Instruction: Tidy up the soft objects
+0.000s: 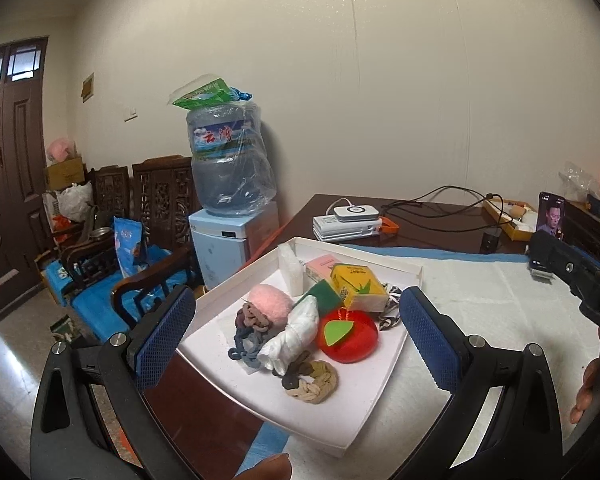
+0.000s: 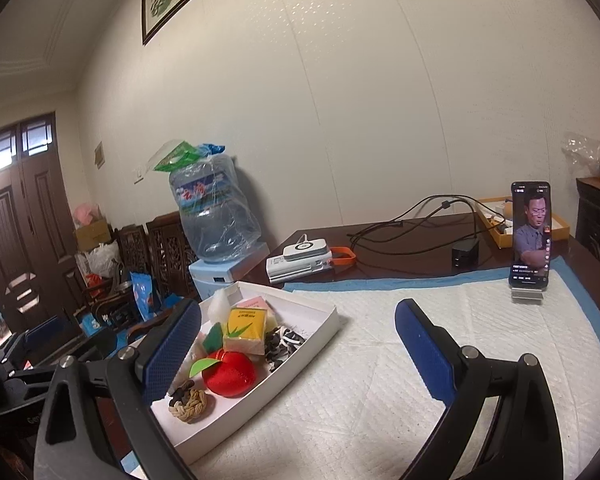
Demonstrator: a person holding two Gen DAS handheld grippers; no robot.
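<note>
A white tray on the padded table holds soft things: a red plush apple, a pink puff, a white cloth roll, a braided tan ring, grey braided bands, a yellow tissue pack, a green sponge and a black-and-white band. My left gripper is open and empty, hovering just before the tray. My right gripper is open and empty to the tray's right; the apple and tan ring show there.
A phone on a stand plays video at the back right of the white pad. White chargers with cables and a black adapter lie on the dark table behind. A water dispenser and wooden chairs stand left.
</note>
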